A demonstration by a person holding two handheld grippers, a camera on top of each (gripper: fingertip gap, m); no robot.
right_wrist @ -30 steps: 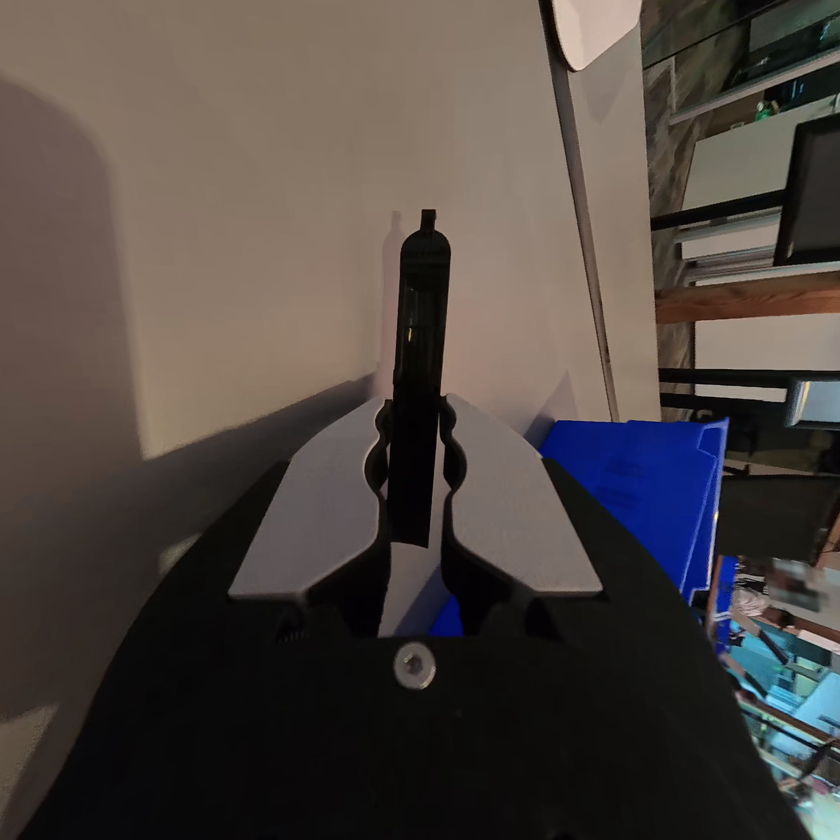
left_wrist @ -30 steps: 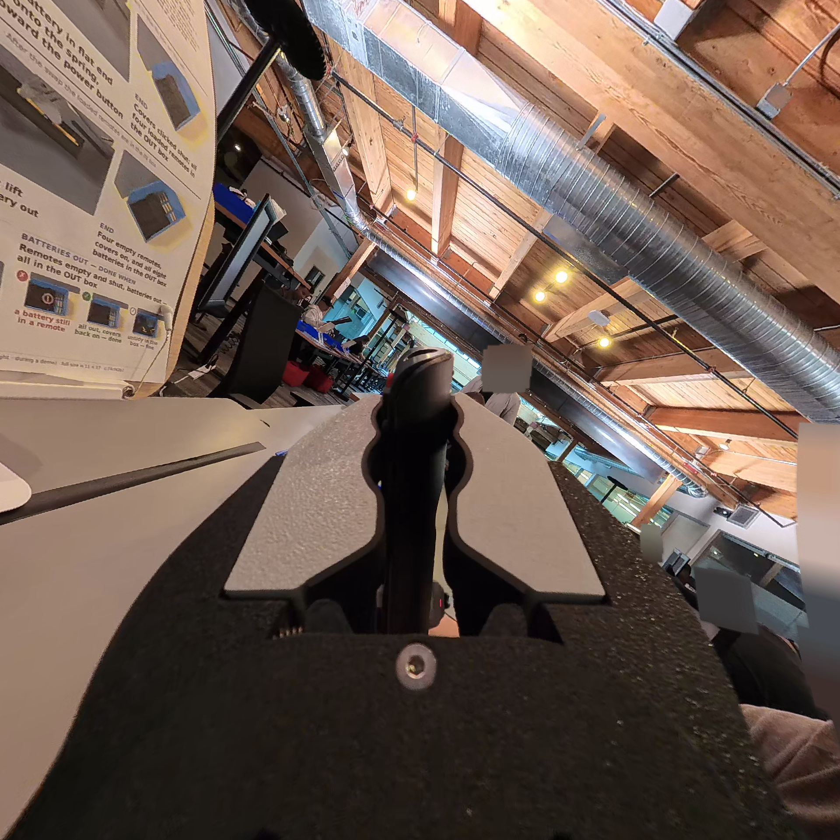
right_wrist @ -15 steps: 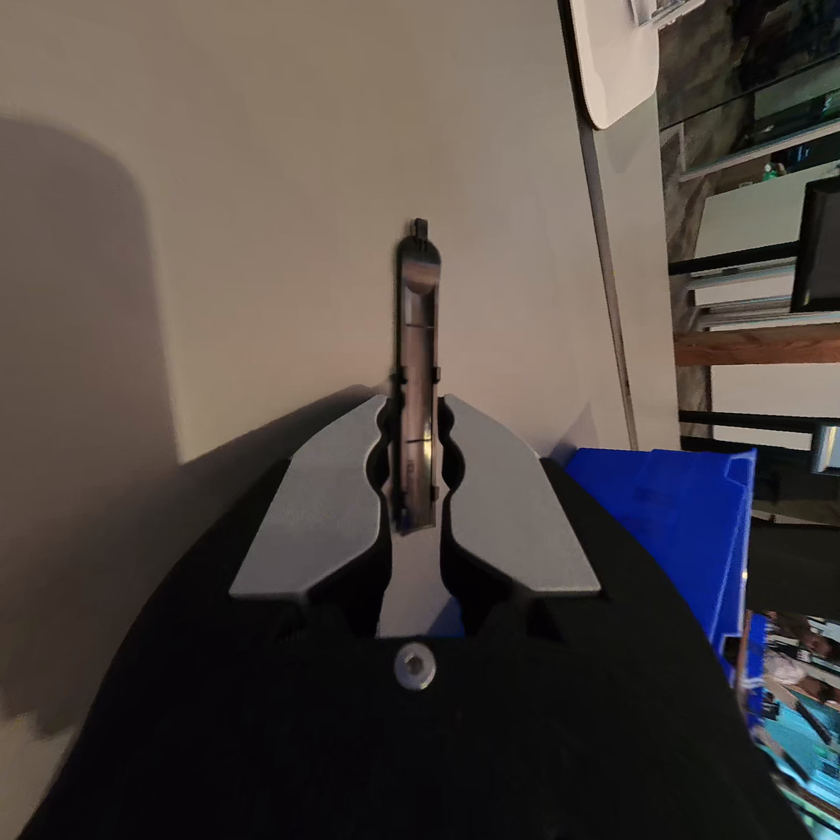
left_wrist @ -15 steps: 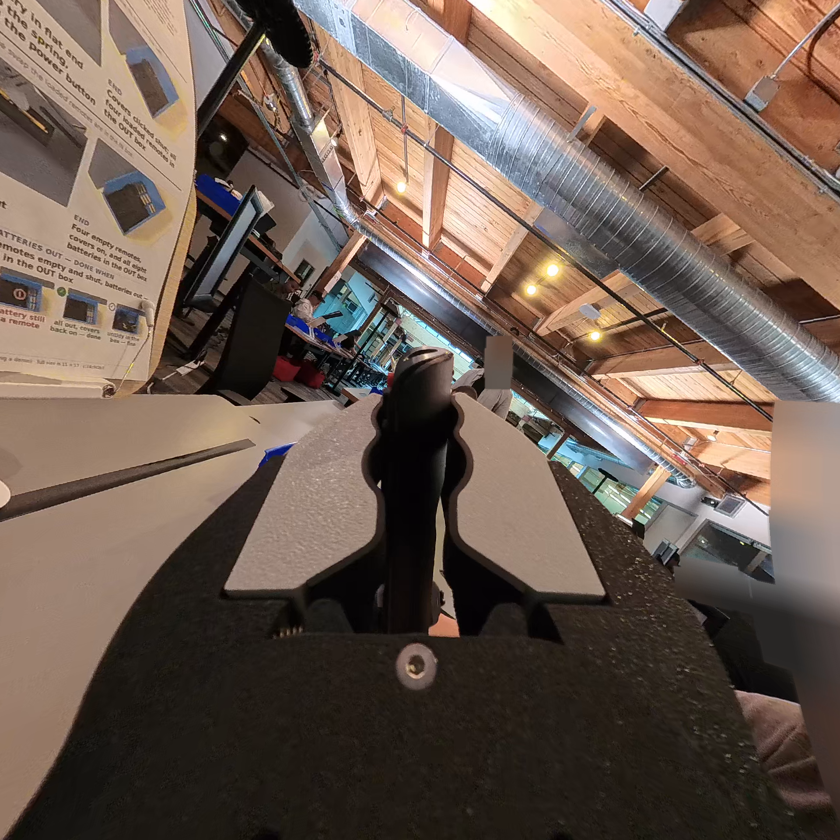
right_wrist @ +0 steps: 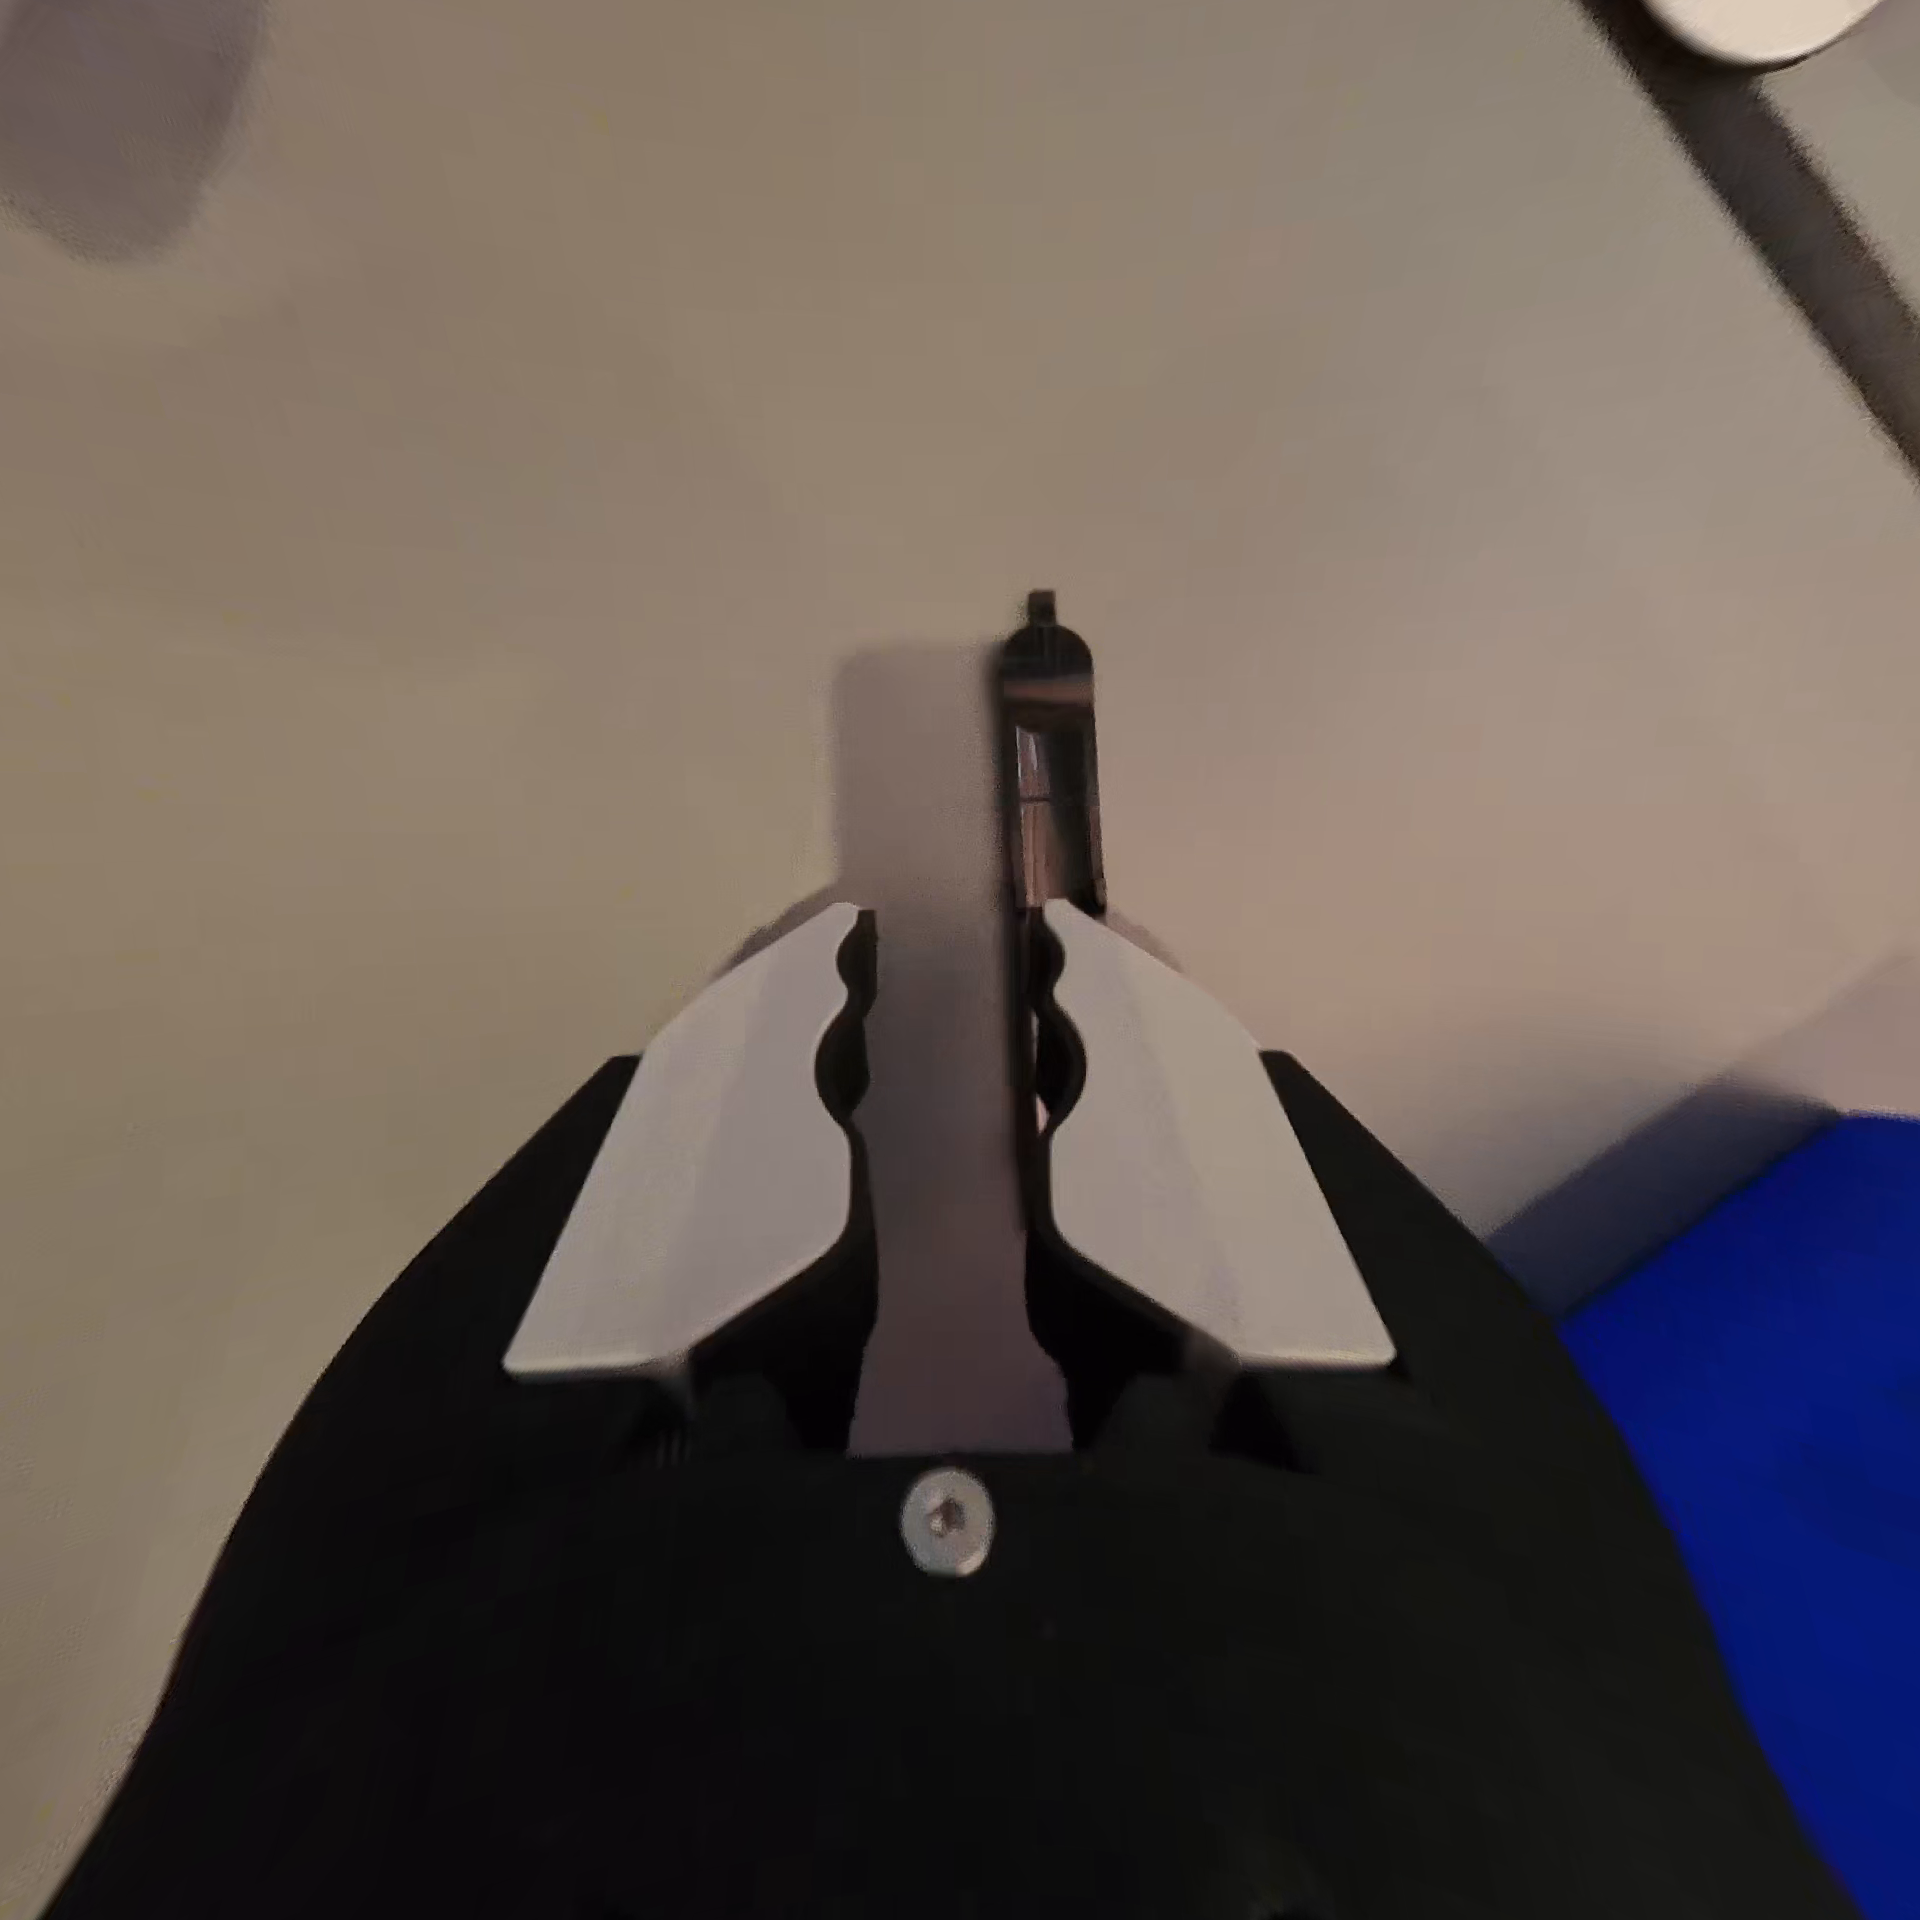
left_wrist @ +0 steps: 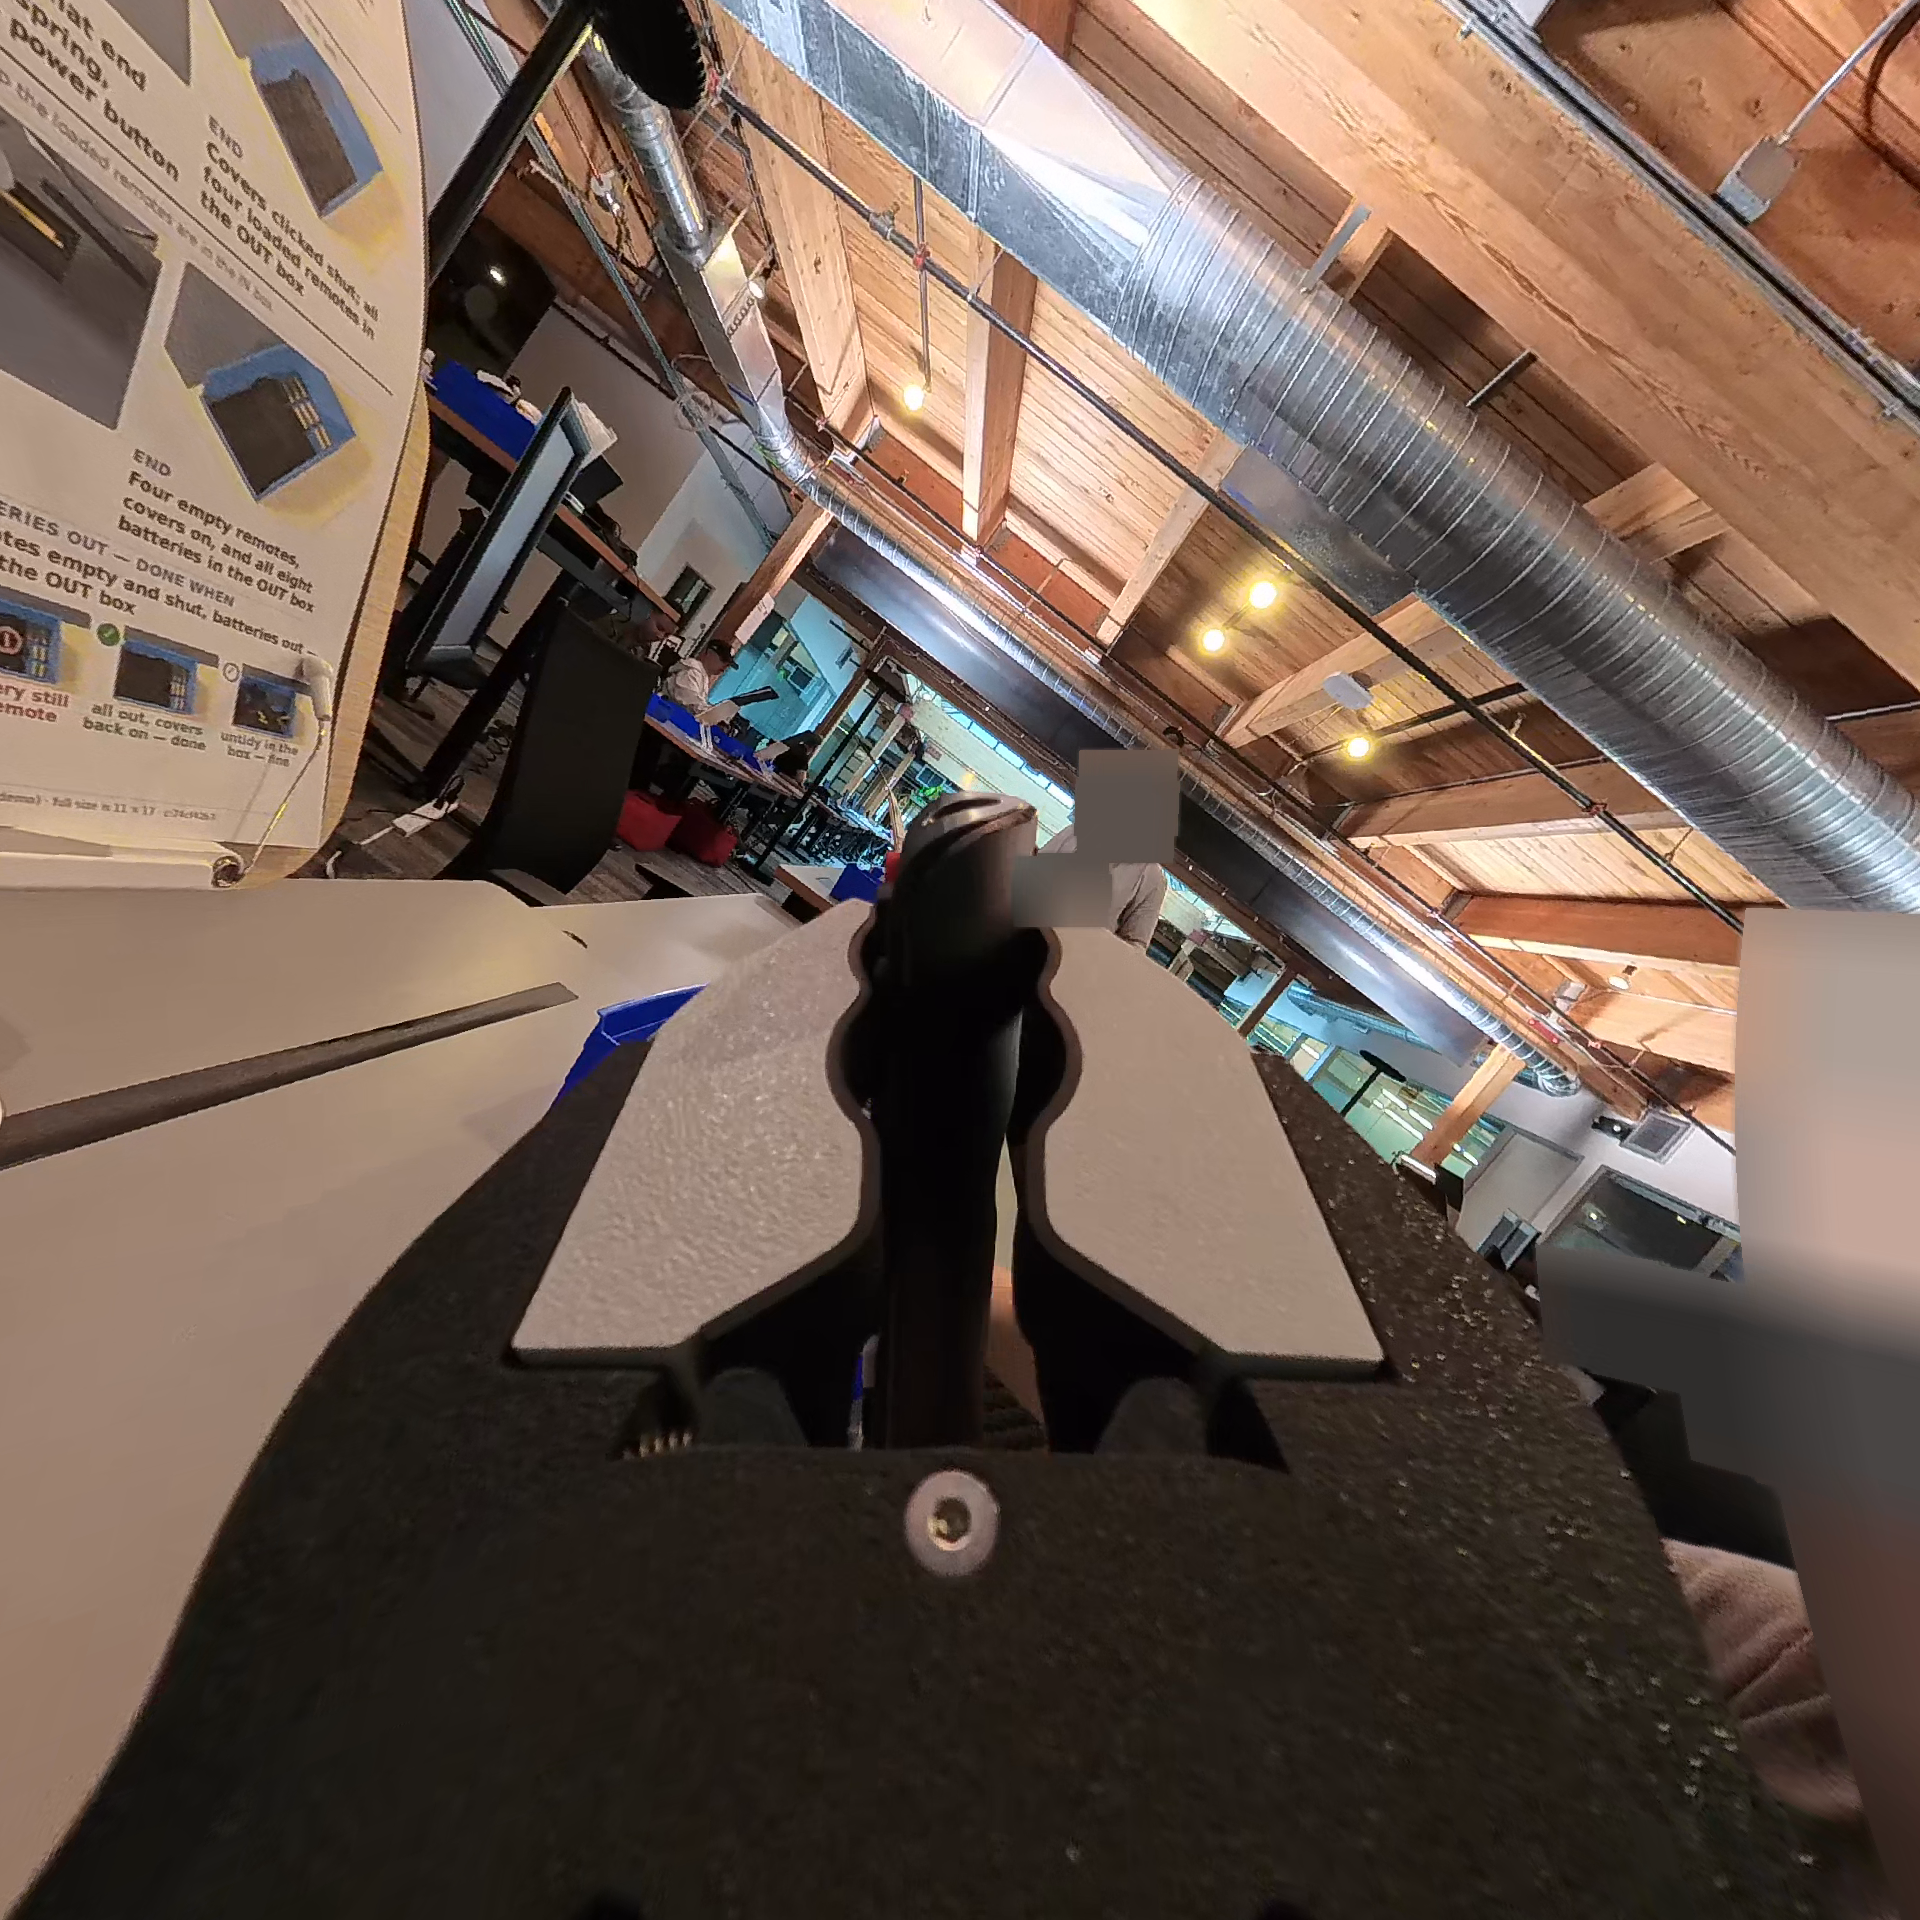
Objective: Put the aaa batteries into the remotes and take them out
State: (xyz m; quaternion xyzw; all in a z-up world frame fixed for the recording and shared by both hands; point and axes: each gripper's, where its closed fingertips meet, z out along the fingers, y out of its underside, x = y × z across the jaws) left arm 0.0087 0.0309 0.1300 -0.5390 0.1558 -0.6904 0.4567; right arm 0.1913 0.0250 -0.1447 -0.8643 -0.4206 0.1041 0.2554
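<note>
My left gripper [left_wrist: 956, 935] is shut on a black remote [left_wrist: 951, 1039], held edge-on and tilted up toward the ceiling; the remote's rounded end sticks out past the fingertips. My right gripper [right_wrist: 951, 914] is open, pointing down at the grey table [right_wrist: 520, 520]. A thin black battery cover [right_wrist: 1049, 769] stands on edge against the inner side of the right finger [right_wrist: 1164, 1122] and reaches beyond its tip. It casts a shadow on the table just to its left. No batteries are visible.
A blue bin [right_wrist: 1766, 1351] sits at the right gripper's lower right; its corner also shows in the left wrist view [left_wrist: 634, 1023]. An instruction poster [left_wrist: 156, 416] stands at the table's far left. A dark seam [right_wrist: 1787, 229] crosses the table top right.
The right gripper's jaws have opened; the cover, clamped between them before, now leans on the right finger. The right view swung toward the table. The left gripper tilted slightly, remote still held.
</note>
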